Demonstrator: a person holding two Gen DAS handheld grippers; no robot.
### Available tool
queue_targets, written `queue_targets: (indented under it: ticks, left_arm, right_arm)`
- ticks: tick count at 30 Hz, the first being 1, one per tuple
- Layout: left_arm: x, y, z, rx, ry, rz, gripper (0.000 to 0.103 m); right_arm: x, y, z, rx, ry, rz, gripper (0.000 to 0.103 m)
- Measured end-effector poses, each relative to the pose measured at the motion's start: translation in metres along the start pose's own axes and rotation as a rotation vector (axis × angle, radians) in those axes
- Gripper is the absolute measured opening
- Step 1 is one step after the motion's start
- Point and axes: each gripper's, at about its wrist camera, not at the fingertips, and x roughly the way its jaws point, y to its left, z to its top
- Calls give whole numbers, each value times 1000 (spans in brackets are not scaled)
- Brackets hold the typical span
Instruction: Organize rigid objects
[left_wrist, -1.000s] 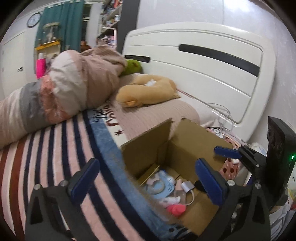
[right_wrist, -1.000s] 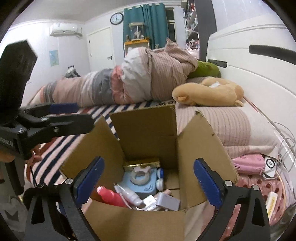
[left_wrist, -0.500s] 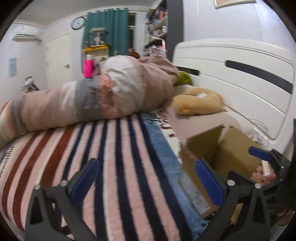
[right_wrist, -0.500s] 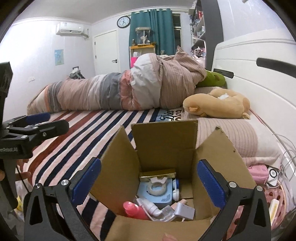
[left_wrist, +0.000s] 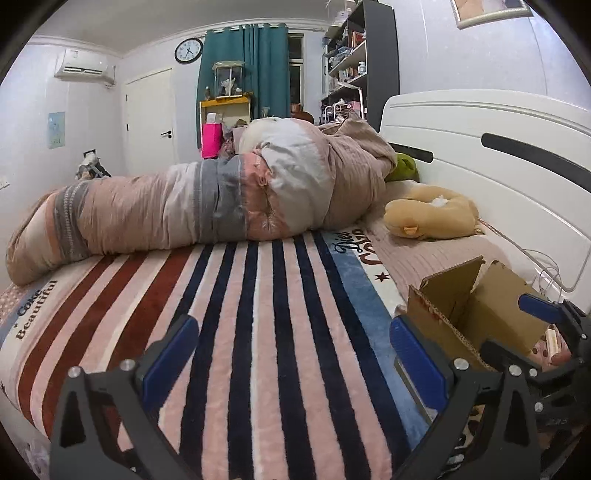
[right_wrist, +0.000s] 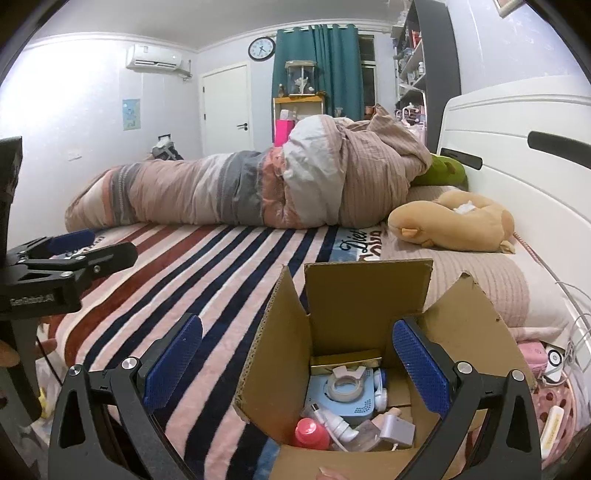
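Observation:
An open cardboard box (right_wrist: 354, 295) stands on the striped blanket, right in front of my right gripper (right_wrist: 295, 363). Inside lie a roll of tape (right_wrist: 345, 386) on a light blue device (right_wrist: 341, 404), a red-capped bottle (right_wrist: 312, 434), a white charger (right_wrist: 397, 430) and a gold box (right_wrist: 345, 358). The right gripper's blue pads stand wide open with nothing between them. My left gripper (left_wrist: 295, 360) is open and empty over the blanket, with the box (left_wrist: 476, 306) to its right. The left gripper (right_wrist: 70, 251) also shows at the left of the right wrist view.
A rolled duvet (left_wrist: 207, 203) lies across the far side of the bed. A tan plush pillow (left_wrist: 432, 218) rests near the white headboard (left_wrist: 498, 147). Cables and a pink item (right_wrist: 532, 354) sit right of the box. A fingertip (right_wrist: 330, 472) touches the box's near wall.
The left gripper swung left, away from the box, and now faces the striped blanket. The right gripper drew back and up a little from the box, its jaws slightly wider.

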Motion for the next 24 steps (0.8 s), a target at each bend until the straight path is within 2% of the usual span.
queue_targets:
  ticks: [4,8,16,24]
  left_arm:
    - [0,-2,-2,29,-9,-5,102]
    - [-1,-1,-1,15,-21,7,102]
    - [2,3,-2,29,-7,71,102]
    - [2,3,-3,21,-11,68,102]
  right_arm:
    - [1,-1,0,1,0,4,103]
    - [1,-2,1,-1,-1,4,103]
    - [-4,-2,-4,8,-5,-15,103]
    - [-5,-4,-3,12,-5,-16,103]
